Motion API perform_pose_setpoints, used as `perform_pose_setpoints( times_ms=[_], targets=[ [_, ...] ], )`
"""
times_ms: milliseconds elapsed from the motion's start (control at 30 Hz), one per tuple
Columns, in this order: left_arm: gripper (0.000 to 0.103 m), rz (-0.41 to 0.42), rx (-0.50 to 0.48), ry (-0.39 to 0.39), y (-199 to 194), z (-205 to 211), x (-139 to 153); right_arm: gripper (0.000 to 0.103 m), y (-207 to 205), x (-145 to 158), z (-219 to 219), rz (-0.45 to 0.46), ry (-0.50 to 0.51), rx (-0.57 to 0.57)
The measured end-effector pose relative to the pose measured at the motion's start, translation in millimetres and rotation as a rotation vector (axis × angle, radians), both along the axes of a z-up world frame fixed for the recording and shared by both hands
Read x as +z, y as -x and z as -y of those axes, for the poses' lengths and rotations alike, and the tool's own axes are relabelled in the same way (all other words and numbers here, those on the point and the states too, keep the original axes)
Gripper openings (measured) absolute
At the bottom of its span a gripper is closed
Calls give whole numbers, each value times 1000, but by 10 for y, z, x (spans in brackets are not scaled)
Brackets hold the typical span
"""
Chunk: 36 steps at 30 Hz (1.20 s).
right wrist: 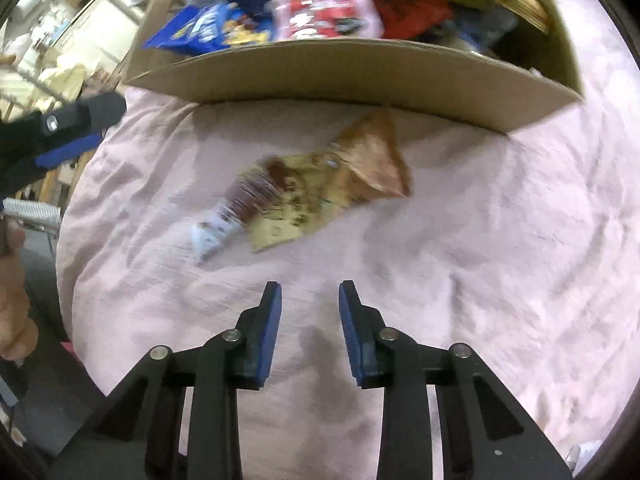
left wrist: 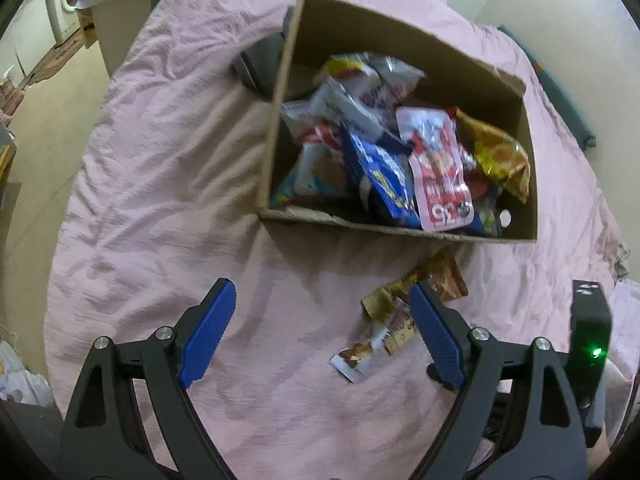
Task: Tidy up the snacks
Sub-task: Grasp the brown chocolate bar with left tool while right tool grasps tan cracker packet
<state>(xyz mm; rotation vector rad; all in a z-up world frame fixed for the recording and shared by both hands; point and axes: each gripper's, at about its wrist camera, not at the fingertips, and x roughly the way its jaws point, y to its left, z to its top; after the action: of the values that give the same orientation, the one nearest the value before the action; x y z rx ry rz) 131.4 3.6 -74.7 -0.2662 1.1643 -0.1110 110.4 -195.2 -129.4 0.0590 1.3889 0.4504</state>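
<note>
Judging by how things lie, most of the sorting looks done: the cardboard box in the upper middle of the left wrist view is already heaped with packets, among them a pink pouch, a blue bag and a yellow-orange bag, while a small cluster is left outside it. That cluster sits on the pink bedsheet just below the box's near wall: a tan crinkled packet, a brown triangular packet overlapping it and nearly touching the cardboard, and a slim white-and-brown bar at the lower left of the pile. All three look light, flat and slippery, blurred in the right wrist view. The left gripper hangs with its blue pads spread wide, the loose packets beside its right-hand finger, holding nothing. The right gripper sits lower centre of its view, pads narrowed but apart, bare sheet between them.
</note>
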Motion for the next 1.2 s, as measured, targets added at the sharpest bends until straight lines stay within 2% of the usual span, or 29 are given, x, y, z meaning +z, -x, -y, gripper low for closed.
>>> perform_pose_setpoints(
  times_ms=[33,67,100,167,333,467,533,600,633,700,833,1000,1067,1100,1133,1167,1200],
  targets=[
    [86,-8,-1,2,-8,18,-20,33,-14,6,75,-7,-11,-31],
    [86,-13,-4,6,-17,40,-35,40,-61,20,181,-19,-29,-79],
    [86,-14,-9,0,-23,62,-45,54,-102,27,259,-30,-62,-123],
    [86,-11,-17,-22,-25,90,-59,68,-206,47,405,-38,-145,-205],
    [86,-31,-16,-46,-13,52,-133,68,-481,-66,527,-75,-233,-346],
    [86,-32,-7,-51,0,-32,-161,68,-680,-183,400,-98,-203,-368],
    [86,-35,-13,-60,14,-50,-184,67,-716,-189,308,-87,-173,-330],
    [86,-50,-25,-73,29,-57,-230,51,-728,-193,219,-66,-123,-298],
    [86,-60,-33,-77,33,-55,-251,50,-717,-189,224,-61,-119,-290],
    [86,-89,-59,-76,48,-19,-313,37,-689,-172,253,-64,-136,-296],
    [84,-130,-196,-87,109,302,-443,30,-572,7,389,-26,-141,-289],
    [50,-148,-301,-119,111,647,-611,29,-401,153,356,13,-129,-258],
    [41,-148,-322,-138,80,742,-671,29,-367,167,261,20,-121,-254],
    [33,-141,-332,-149,64,782,-693,29,-329,176,306,23,-118,-257],
    [30,-135,-339,-159,61,814,-695,29,-304,190,341,24,-114,-262],
    [21,-125,-346,-173,46,827,-704,29,-303,216,453,25,-113,-265],
    [17,-118,-351,-185,45,838,-710,29,-285,224,494,26,-111,-271]
  ],
)
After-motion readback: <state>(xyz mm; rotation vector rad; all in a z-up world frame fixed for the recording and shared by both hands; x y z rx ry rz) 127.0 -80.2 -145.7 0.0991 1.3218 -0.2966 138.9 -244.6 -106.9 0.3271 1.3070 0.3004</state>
